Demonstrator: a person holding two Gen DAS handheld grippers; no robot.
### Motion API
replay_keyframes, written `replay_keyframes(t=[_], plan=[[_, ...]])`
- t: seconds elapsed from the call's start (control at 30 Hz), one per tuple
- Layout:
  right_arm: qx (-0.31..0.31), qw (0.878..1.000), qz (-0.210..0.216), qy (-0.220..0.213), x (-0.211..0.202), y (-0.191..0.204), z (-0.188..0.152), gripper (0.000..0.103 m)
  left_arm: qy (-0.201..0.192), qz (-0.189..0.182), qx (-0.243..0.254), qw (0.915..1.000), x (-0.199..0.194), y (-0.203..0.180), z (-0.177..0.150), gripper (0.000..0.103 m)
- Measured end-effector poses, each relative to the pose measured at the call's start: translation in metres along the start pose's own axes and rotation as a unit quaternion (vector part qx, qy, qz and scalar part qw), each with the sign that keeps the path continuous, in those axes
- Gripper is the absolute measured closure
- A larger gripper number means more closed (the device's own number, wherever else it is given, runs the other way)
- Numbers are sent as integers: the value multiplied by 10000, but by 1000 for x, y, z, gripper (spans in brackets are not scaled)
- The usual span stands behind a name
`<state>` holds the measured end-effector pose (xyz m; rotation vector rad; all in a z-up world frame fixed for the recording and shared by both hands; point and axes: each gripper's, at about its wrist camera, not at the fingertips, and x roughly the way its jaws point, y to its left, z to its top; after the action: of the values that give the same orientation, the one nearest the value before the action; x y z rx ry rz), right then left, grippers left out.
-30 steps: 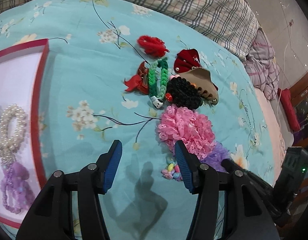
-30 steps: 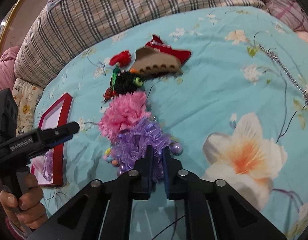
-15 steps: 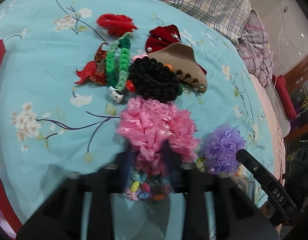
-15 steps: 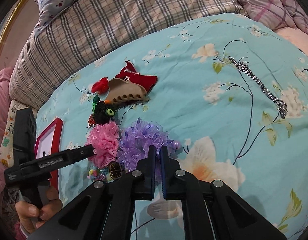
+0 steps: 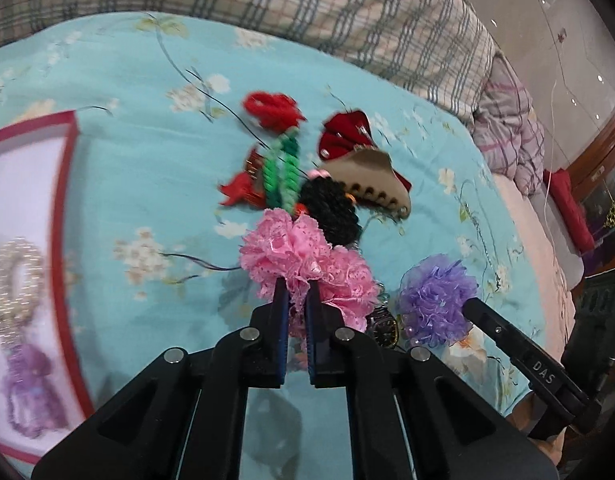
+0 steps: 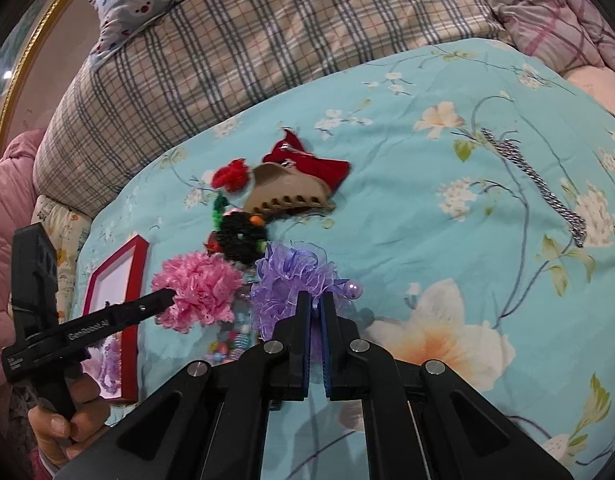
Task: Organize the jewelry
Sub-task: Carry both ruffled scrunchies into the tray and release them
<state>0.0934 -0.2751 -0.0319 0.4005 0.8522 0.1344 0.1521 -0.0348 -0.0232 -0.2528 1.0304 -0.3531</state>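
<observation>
My left gripper (image 5: 296,285) is shut on a pink lace scrunchie (image 5: 303,258) and holds it above the blue floral bedspread; it also shows in the right wrist view (image 6: 199,292). My right gripper (image 6: 316,297) is shut on a purple scrunchie (image 6: 291,276), seen lifted at the right of the left wrist view (image 5: 437,298). A red-rimmed tray (image 5: 63,216) at the left holds a pearl bracelet (image 5: 17,276) and a purple bracelet (image 5: 29,392). More pieces lie behind: a black scrunchie (image 5: 331,208), a green braid (image 5: 283,172), a tan claw clip (image 5: 375,184).
A watch (image 5: 385,326) and colourful beads (image 6: 227,346) lie under the scrunchies. A red bow (image 6: 307,160) and red yarn tie (image 5: 273,110) lie further back. A silver chain (image 6: 535,184) lies at the right. Plaid pillows (image 6: 267,40) bound the far edge.
My left gripper closed on the pink scrunchie and lifted it clear of the pile. My right gripper raised the purple scrunchie further, uncovering the watch and beads.
</observation>
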Motion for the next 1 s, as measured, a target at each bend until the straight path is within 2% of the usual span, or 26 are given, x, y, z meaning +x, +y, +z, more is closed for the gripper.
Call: replay_keyframes(t=[0.67,1.0], plan=[[-506,9976,454,145,12,71,-4,100,-489,430,-419,9970,-62,55,-12,98],[-938,9904,964,311,32,139,-9,100,-833,792,-768,9904,-104,103,-19,98]])
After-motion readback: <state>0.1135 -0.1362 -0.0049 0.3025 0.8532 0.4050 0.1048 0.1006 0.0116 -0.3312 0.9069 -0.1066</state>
